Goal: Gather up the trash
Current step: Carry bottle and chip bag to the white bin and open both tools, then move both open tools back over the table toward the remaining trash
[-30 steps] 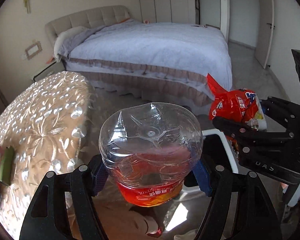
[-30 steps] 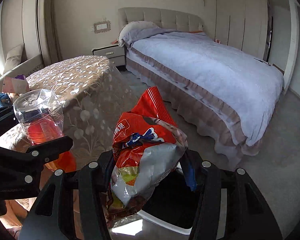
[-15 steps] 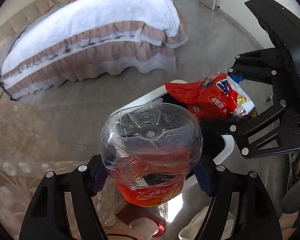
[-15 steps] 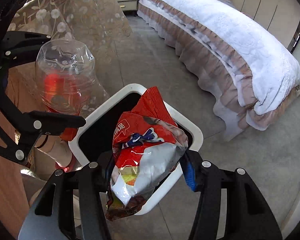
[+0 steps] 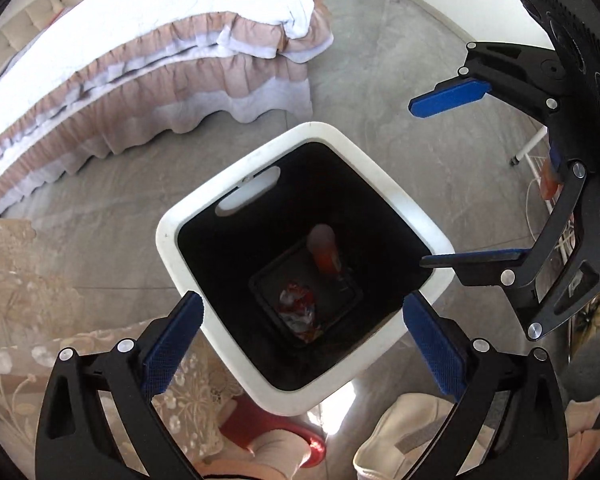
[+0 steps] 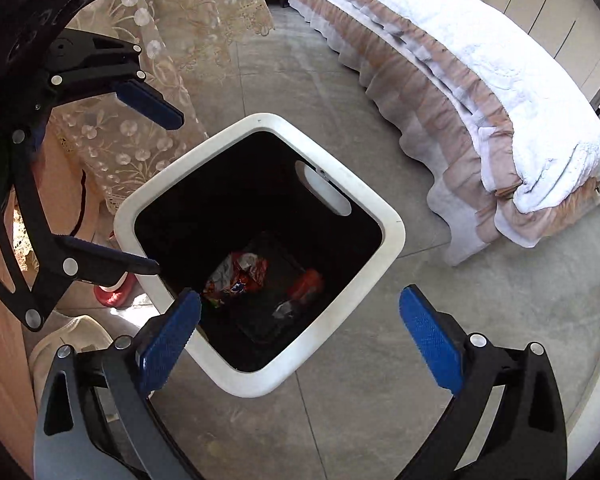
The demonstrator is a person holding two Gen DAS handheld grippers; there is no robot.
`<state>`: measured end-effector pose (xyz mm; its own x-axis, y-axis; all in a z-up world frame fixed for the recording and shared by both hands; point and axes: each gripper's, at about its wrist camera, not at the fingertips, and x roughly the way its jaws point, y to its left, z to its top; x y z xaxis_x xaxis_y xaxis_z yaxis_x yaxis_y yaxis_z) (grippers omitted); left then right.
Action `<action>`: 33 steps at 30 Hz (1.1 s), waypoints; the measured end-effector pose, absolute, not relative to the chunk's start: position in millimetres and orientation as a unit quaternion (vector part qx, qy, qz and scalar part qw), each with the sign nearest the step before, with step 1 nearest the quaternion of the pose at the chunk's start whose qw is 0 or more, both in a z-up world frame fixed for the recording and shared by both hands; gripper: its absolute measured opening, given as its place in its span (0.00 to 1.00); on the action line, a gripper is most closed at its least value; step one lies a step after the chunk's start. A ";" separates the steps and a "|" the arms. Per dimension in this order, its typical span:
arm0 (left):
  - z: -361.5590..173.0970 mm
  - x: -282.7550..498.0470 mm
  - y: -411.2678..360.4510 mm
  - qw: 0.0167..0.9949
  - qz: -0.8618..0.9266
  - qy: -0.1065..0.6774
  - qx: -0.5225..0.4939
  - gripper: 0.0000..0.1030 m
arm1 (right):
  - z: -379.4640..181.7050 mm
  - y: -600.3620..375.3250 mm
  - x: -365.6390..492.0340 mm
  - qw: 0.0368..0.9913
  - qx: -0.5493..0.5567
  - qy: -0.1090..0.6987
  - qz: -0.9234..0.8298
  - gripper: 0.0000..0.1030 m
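Both grippers hang over the white trash bin (image 5: 396, 184) w/ a black liner, looking down into it. Left gripper (image 5: 302, 328): jaws spread wide, nothing between the blue pads (image 5: 172, 344) — the bin's near corner sits right in the gap. Right gripper (image 6: 300, 324): jaws also spread wide, nothing held; the bin's lower rim runs across the space between its pads (image 6: 430, 340).

Trash is at the bin bottom. In the left wrist view the crumpled red snack bag (image 5: 298, 306) lies just ahead of the jaw gap, approx centred between the pads, and the plastic bottle w/ red label (image 5: 326, 250) sits farther out beyond it, a bit blurred. In the right wrist view the snack bag (image 6: 238, 276) is ahead of the left-hand pad and the bottle (image 6: 306, 284) is beside it toward the middle of the gap (can't tell if they touch).

Each cam catches the other gripper off to the side, well apart from its own jaws, pads also apart. Bed w/ frilled skirt (image 5: 148, 68) lies far beyond the bin; lace tablecloth (image 6: 140, 136) hangs near the bin's far-left edge in the right view. A red slipper (image 5: 268, 434) and a white shoe (image 5: 404, 428) show below the left jaws, on the grey floor (image 6: 340, 100).
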<state>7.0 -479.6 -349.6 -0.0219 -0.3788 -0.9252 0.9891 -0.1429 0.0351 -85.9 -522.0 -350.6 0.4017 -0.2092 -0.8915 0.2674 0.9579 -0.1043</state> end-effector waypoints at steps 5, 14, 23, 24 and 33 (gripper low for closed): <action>-326.7 6.6 -471.5 0.567 -0.624 0.333 0.422 0.95 | -326.0 -515.8 -83.4 0.853 0.016 0.503 -0.140 0.96; -286.1 11.6 -449.1 0.598 -0.625 0.308 0.396 0.95 | -282.8 -498.6 -81.8 0.868 -0.013 0.471 -0.154 0.96; -223.8 26.2 -406.8 0.658 -0.608 0.274 0.350 0.95 | -221.7 -470.2 -70.4 0.894 -0.052 0.417 -0.154 0.96; -215.0 29.1 -399.8 0.674 -0.598 0.265 0.344 0.95 | -213.4 -465.1 -67.8 0.899 -0.057 0.408 -0.148 0.96; -140.6 72.3 -321.6 0.807 -0.472 0.220 0.280 0.95 | -145.1 -418.4 -22.8 0.939 -0.054 0.312 -0.131 0.96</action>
